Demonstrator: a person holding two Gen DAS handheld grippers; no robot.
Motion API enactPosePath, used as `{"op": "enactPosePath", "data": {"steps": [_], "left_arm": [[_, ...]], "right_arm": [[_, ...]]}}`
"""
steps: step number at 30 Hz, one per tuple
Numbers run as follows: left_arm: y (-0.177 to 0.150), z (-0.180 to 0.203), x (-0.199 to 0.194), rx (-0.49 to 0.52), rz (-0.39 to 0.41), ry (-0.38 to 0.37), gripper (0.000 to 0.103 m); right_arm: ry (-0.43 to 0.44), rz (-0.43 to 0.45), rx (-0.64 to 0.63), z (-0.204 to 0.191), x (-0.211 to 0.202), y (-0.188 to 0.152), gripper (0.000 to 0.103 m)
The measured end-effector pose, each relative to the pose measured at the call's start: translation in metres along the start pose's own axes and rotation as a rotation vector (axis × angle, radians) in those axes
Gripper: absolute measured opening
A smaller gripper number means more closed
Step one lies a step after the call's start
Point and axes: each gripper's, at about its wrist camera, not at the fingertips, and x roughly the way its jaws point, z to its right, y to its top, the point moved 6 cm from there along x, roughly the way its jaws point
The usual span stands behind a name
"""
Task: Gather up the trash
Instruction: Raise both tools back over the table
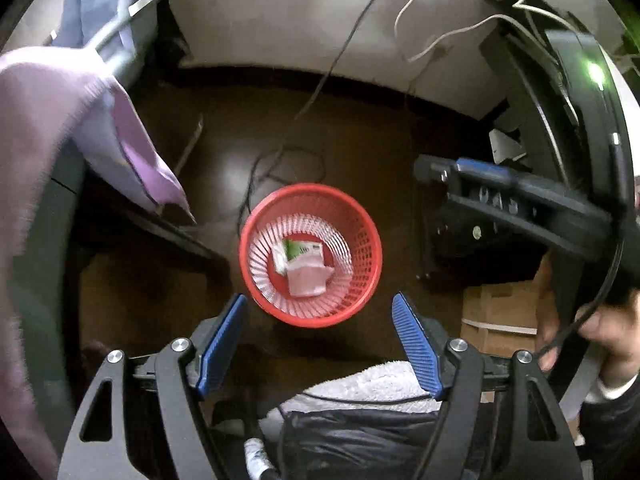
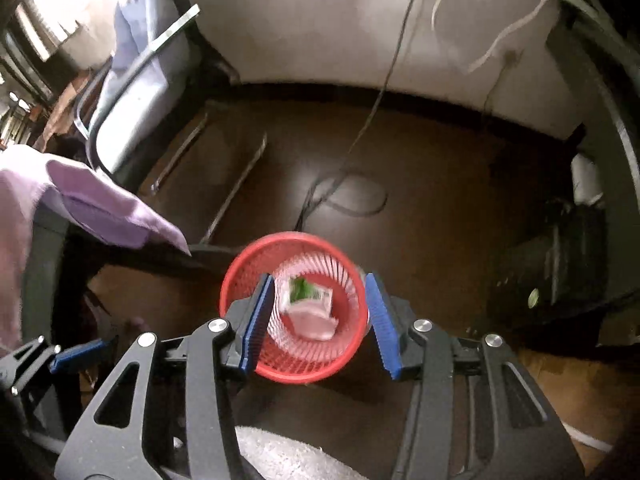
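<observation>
Both spread wide, empty: left tool (image 1: 318,344), right tool (image 2: 320,324). Red basket (image 1: 260,280) mid-frame on the floor, holding trash (image 1: 302,266): a green-white packet, a pale wrapper. Risk: snagging the loose cable (image 1: 280,160) or knocking the light basket over.

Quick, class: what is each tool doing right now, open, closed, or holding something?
Left tool: open, holding nothing, above the red basket.
Right tool: open, holding nothing, above the same basket.
</observation>
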Motion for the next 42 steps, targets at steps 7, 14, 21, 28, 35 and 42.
{"op": "enactPosePath", "data": {"steps": [7,14,21,28,35,42], "left_arm": [[-0.003,-0.014,-0.091,-0.028,0.215,0.130,0.074],[-0.043,-0.074,-0.179,-0.262,0.359,0.210,0.079],[-0.107,-0.150,-0.248,-0.486,0.462,0.357,0.081],[-0.182,-0.216,-0.286,-0.691,0.487,0.508,0.082],[-0.243,-0.267,-0.305,-0.858,0.482,0.632,0.082],[-0.278,-0.310,-0.327,-0.948,0.485,0.740,0.082]], "right_arm": [[-0.003,0.182,-0.097,-0.039,-0.073,0.026,0.056],[0.089,0.263,-0.195,-0.106,-0.117,0.025,0.061],[0.193,0.262,-0.350,-0.193,-0.134,0.001,0.065],[0.303,0.223,-0.483,-0.283,-0.136,-0.033,0.066],[0.383,0.200,-0.607,-0.352,-0.143,-0.067,0.066],[0.426,0.157,-0.677,-0.395,-0.137,-0.085,0.066]]}}
